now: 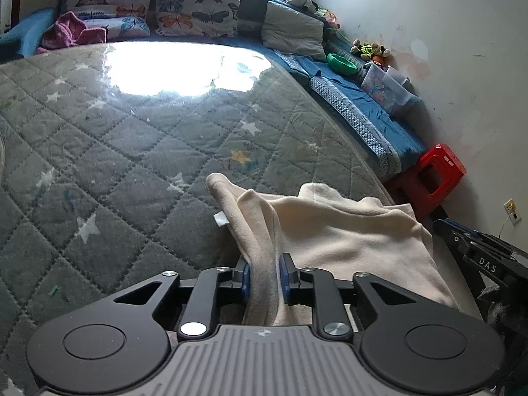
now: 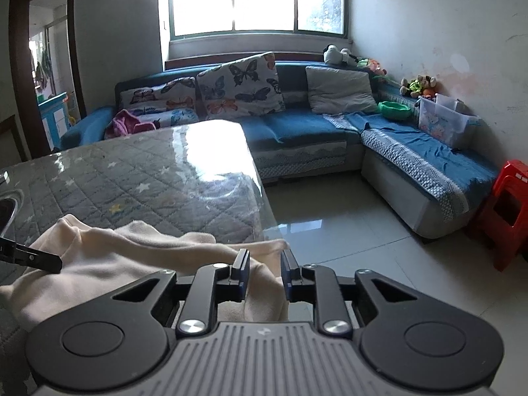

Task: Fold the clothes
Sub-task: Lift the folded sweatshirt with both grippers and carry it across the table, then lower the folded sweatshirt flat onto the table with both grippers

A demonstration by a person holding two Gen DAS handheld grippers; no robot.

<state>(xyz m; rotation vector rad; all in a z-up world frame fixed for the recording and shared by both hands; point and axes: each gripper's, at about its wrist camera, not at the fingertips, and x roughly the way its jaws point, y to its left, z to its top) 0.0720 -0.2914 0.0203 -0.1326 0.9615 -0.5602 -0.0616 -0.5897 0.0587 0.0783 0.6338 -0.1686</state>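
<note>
Left claw clenched on bunched cream fleece garment; right claw gripping its hem at table near-right corner. Likely spreading step. Next: pull apart, lay flat.

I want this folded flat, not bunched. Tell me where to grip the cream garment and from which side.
Grip the cream garment at its outer edges, from the near table edge. The left gripper already pinches a bunched fold on its left part; the right gripper straddles the end hanging over the glass-topped table corner. Those two spread ends probably let it pull flat.
</note>
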